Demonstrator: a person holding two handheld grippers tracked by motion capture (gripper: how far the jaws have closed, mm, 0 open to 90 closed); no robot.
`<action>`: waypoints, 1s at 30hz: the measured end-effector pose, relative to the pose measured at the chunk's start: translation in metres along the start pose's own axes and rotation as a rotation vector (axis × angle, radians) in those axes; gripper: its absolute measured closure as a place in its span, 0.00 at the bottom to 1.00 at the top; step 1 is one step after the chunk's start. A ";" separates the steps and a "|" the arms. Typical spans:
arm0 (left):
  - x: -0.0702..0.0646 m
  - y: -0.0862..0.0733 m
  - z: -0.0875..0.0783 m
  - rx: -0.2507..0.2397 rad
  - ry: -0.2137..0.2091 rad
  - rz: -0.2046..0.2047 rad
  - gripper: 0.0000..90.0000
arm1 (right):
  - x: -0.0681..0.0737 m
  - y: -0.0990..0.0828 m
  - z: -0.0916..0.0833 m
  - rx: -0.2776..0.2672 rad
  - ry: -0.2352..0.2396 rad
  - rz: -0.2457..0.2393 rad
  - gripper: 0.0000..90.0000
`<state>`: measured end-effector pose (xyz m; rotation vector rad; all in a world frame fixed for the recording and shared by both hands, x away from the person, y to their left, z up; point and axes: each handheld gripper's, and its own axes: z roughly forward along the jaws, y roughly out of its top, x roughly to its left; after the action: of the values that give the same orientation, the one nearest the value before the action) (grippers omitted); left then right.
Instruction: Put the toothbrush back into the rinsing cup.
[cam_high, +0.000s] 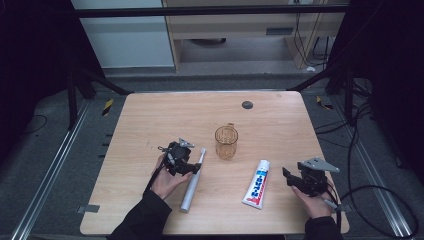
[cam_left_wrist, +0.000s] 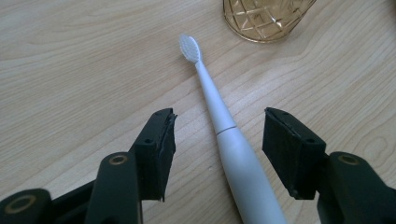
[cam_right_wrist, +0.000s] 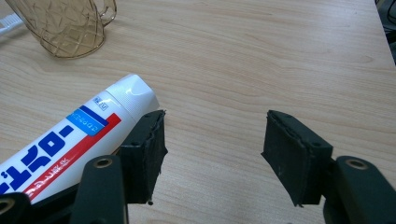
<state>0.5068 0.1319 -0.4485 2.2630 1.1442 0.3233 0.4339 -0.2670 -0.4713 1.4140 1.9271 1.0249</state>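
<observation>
Left hand-held gripper (cam_left_wrist: 217, 140): jaws apart, straddling the handle of the toothbrush, pads clear of it on both sides; in the high view the same hand-held gripper (cam_high: 192, 167) sits over the upper handle, held from below by the person's left hand (cam_high: 167, 181)

Toothbrush (cam_left_wrist: 224, 135): white, electric type, lying flat on the bench (cam_left_wrist: 70, 70); bristle head pointing toward the cup, handle end toward the person

Right hand-held gripper (cam_right_wrist: 212, 144): jaws apart, nothing between them, bare wood below; its left jaw just beside the cap end of the toothpaste tube; held low at the bench's right edge in the person's right hand (cam_high: 312, 202)

Toothpaste tube (cam_right_wrist: 70, 140): white with red and blue print, lying flat, cap toward the cup

Cup (cam_high: 226, 142): amber, transparent, cut pattern, with handle; upright near the bench centre, between toothbrush and tube, apart from both
</observation>
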 end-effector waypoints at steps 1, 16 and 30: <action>-0.001 0.000 0.001 0.005 0.001 0.004 0.49 | 0.000 0.000 0.000 0.001 0.001 0.002 0.43; -0.008 -0.001 0.013 0.073 -0.003 0.006 0.56 | 0.001 0.000 0.000 0.005 0.006 -0.005 0.44; -0.012 -0.003 0.021 0.122 0.003 -0.004 0.61 | 0.001 0.000 0.001 0.014 0.010 -0.007 0.44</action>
<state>0.5076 0.1156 -0.4666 2.3659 1.1989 0.2614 0.4342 -0.2655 -0.4721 1.4116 1.9486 1.0191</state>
